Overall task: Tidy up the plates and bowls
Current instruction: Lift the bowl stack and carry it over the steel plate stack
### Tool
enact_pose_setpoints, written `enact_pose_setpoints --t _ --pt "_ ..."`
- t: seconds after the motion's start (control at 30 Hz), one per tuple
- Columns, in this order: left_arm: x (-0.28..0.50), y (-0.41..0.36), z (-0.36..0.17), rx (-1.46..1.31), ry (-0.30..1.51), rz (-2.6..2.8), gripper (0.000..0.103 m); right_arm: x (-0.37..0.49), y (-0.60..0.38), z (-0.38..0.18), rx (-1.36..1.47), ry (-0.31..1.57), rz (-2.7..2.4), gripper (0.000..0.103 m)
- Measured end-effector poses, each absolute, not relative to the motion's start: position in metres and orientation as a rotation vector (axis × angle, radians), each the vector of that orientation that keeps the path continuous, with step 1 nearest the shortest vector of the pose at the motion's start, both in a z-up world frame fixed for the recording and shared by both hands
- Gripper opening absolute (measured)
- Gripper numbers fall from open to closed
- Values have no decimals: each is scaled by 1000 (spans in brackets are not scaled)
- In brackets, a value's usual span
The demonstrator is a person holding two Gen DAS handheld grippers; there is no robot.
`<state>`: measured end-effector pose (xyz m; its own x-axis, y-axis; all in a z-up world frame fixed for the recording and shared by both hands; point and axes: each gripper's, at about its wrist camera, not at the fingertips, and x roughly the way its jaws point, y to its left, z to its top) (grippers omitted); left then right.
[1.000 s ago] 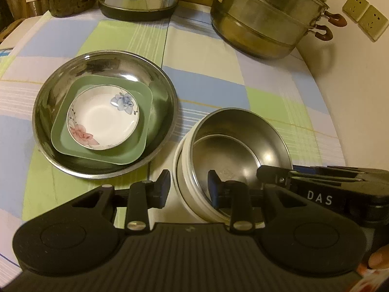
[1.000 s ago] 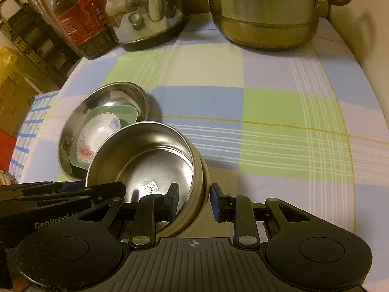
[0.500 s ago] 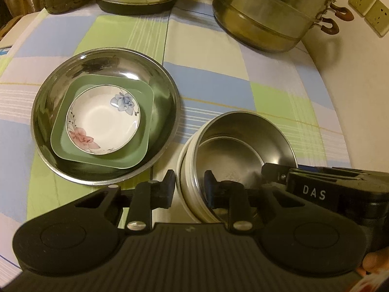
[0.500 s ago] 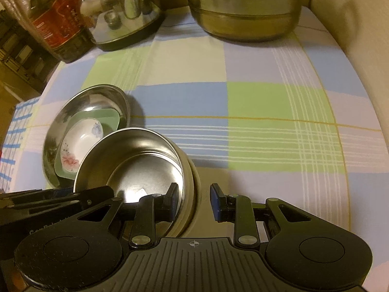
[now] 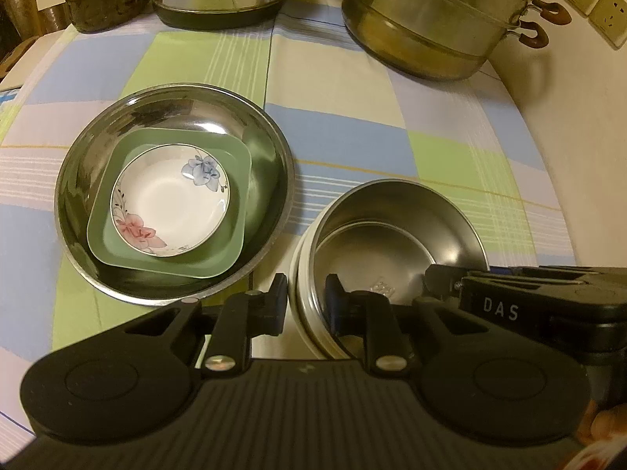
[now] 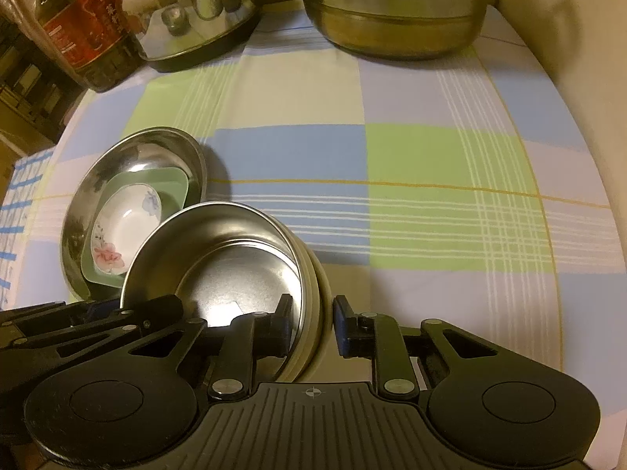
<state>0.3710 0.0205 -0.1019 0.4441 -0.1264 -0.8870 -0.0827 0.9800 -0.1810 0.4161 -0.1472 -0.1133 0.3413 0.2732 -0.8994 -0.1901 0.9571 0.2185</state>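
Since a second ago both claws have narrowed on the steel bowl (image 5: 395,235), and the gaps around its rim have shrunk. The bowl now looks tipped, with its far edge raised, where it sat flatter before.

The left claw (image 5: 305,301) comes in from the near side, pointing steeply down. Its jaws are closing, with the bowl's left rim between them: one finger inside the bowl, the other outside against the cream-white outer wall. The pads look pressed on the rim.

The right claw (image 6: 312,315) comes in the same way, steeply down, at the bowl's right rim. Its jaws are closing too. The left finger sits inside the bowl against the wall; the right finger stands just outside, and a thin gap seems to remain between its blue pad and the wall. I cannot tell for certain whether it touches.

In each view the other claw's black body lies across the near edge of the bowl. A bit of the person's hand (image 5: 603,427) shows at the lower right corner of the left view.

The bowl sits at the near part of the checked cloth (image 6: 411,156) on the worktop. Just to its left is a wide steel basin (image 5: 78,180) holding a green square plate (image 5: 235,168), with a flowered dish (image 5: 164,199) on top. A steamer pot (image 5: 431,19), kettle (image 6: 203,11) and bottle (image 6: 82,27) stand along the far edge.
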Motion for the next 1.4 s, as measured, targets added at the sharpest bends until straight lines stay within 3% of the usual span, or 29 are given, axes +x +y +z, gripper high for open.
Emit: enact_pose_setpoints --t 1.4 --pt "375 23 -111 -130 1105 -169 21 397 -155 -112 239 1141 157 22"
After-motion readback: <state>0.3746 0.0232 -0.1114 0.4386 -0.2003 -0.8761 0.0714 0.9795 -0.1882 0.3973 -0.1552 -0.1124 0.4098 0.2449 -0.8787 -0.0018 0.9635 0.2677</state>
